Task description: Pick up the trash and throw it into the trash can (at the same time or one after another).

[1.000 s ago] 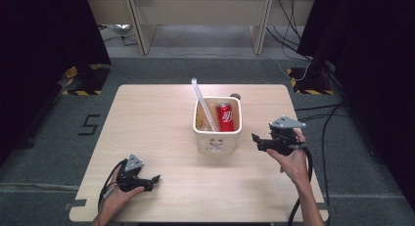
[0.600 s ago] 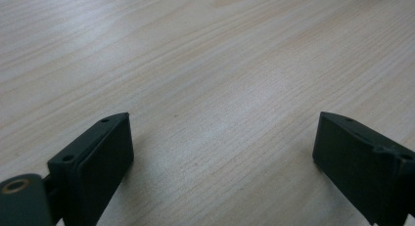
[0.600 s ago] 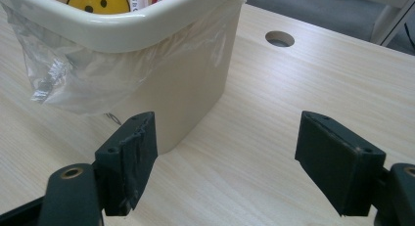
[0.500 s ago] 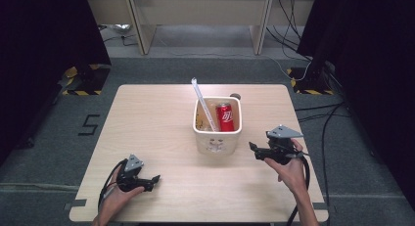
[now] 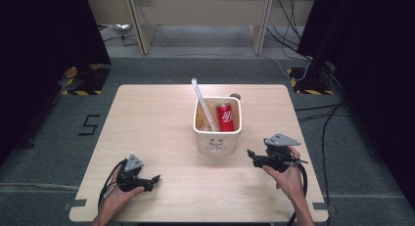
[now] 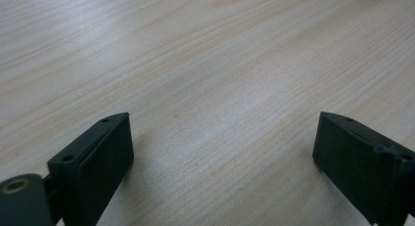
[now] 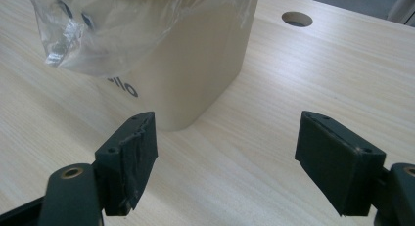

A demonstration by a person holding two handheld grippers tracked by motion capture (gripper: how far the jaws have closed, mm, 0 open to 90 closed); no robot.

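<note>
jaws on my right gripper [image 5: 250, 154] stand wide apart with nothing between them, low over the table [image 5: 147, 118] just beside the cream bin [image 5: 217, 140], which sits mid-table holding a red can [image 5: 225, 117] and a clear tube [image 5: 203, 103]. my left gripper [image 5: 155, 179] rests near the front edge, jaws wide and empty.

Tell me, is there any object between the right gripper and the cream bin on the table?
Nothing visible stands between them. The right gripper, fingers open, points at the cream bin, with bare wooden table in the gap. In the right gripper view, clear plastic film hangs over the bin's wall.
</note>
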